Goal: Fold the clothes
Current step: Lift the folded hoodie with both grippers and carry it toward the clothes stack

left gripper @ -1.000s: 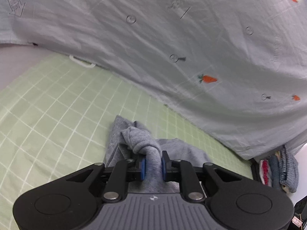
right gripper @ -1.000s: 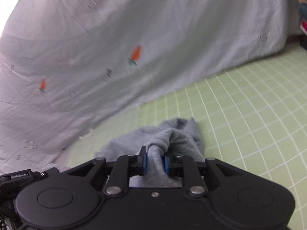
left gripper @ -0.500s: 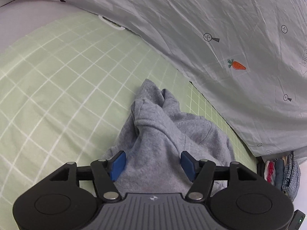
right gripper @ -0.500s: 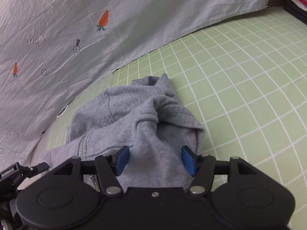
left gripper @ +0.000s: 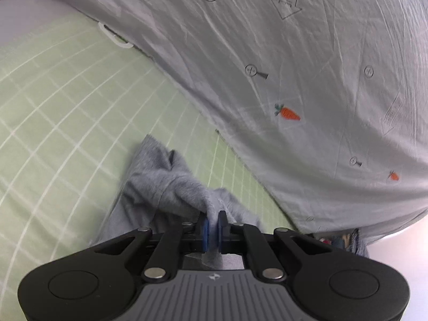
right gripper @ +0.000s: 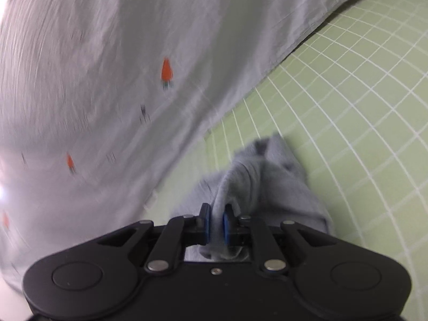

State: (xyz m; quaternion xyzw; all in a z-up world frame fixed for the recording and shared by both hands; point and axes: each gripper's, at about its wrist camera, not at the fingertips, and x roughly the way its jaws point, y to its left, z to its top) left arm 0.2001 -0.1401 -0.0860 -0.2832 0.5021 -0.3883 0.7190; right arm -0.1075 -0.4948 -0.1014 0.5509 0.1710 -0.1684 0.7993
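- Grey sweatshirt fabric sat pinched in both sets of jaws: the left gripper and the right gripper had each just closed onto a bunched ridge of it.
- Beyond the jaws, the rest of the garment lay crumpled on the green checked bed sheet, just beside the edge of a grey carrot-print cover.
- Judged step: a fresh re-grip, before spreading or folding.
- Next move likely calls for lifting both pinches together and drawing them apart evenly, so the cloth opens flat without slipping.
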